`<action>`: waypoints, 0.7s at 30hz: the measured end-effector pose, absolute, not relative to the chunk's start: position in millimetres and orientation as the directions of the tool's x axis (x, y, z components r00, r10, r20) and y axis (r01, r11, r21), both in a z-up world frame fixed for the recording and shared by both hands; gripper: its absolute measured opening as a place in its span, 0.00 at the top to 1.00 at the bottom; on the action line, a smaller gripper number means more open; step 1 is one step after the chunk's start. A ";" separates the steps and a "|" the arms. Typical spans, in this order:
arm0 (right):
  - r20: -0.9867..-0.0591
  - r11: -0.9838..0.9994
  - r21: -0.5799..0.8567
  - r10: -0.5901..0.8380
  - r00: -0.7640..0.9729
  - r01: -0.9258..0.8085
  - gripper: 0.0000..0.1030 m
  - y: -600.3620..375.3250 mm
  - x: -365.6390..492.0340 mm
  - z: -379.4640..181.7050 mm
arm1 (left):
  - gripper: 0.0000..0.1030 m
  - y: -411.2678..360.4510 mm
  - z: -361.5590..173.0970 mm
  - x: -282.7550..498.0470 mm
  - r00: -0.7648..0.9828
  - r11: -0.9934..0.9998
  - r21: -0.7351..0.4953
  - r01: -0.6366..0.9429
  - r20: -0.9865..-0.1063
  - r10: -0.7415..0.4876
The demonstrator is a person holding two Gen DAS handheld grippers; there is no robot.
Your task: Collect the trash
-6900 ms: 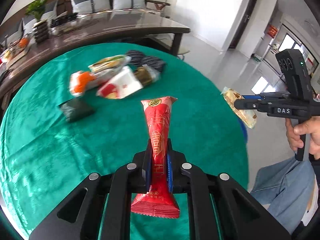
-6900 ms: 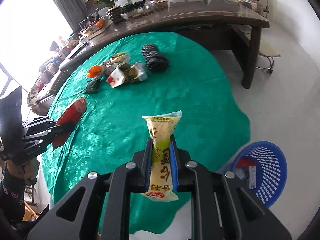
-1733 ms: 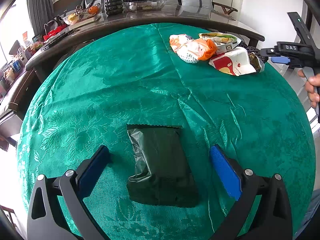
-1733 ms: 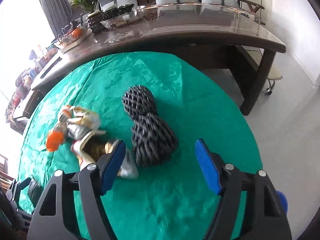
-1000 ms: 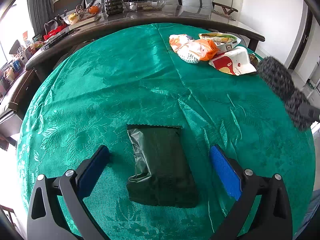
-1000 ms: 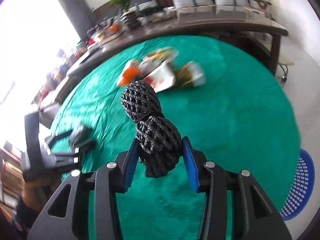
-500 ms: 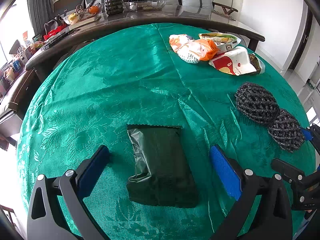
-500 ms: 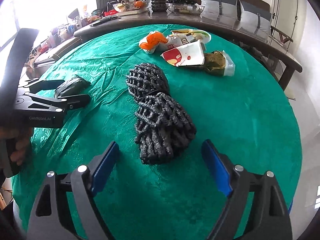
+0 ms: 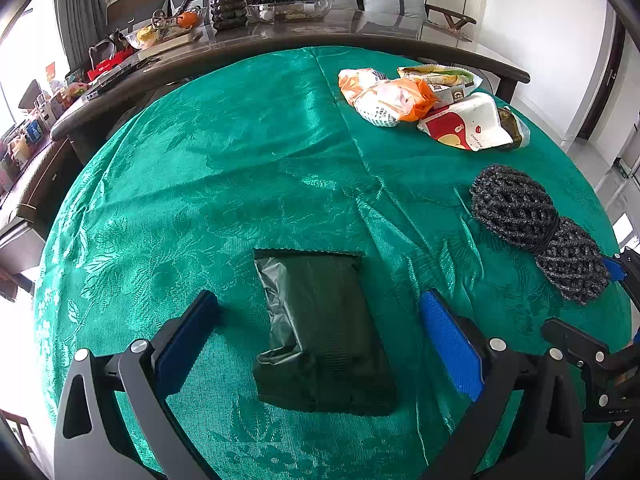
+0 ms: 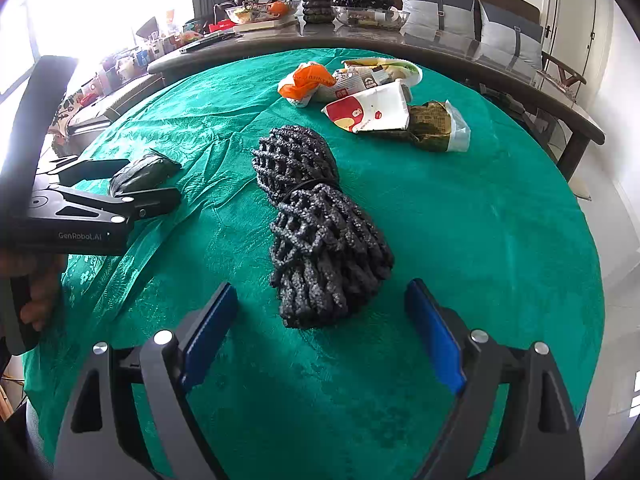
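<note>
A dark green wrapper (image 9: 324, 328) lies flat on the green tablecloth, between the blue pads of my left gripper (image 9: 318, 320), which stands open around it without touching. A black foam-net bundle (image 10: 320, 228) lies on the cloth in front of my right gripper (image 10: 320, 316), which is open with its pads wide of the bundle's near end. The same bundle (image 9: 536, 228) shows at the right in the left wrist view. The left gripper (image 10: 136, 184) and the wrapper (image 10: 144, 174) appear at the left in the right wrist view.
A heap of snack wrappers (image 10: 372, 92) lies at the far side of the round table (image 10: 500, 220); the same heap (image 9: 432, 108) shows in the left wrist view. A long dark table (image 10: 400, 40) with bowls and a plant stands behind. A hand (image 10: 36, 292) grips the left tool.
A second ago my right gripper held the black net bundle lifted; it has since set it on the cloth and opened. The left gripper has stayed open around the dark wrapper.
</note>
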State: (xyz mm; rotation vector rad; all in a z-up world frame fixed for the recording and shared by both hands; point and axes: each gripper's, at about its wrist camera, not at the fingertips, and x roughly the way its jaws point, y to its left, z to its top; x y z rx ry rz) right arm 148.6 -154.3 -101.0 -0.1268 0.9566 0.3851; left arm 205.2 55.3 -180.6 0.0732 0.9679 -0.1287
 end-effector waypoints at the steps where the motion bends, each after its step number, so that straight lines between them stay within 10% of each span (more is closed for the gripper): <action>1: -0.816 0.925 0.063 0.264 0.514 -0.375 0.19 -154.6 148.6 -101.1 | 0.04 55.3 -180.7 205.2 0.560 0.990 0.004 0.142 -0.825 -0.077; 21: -0.828 0.892 0.174 0.362 0.429 -0.418 0.18 -173.9 163.9 -70.4 | 0.05 92.0 -174.0 182.3 0.538 0.967 -0.047 0.250 -0.824 -0.179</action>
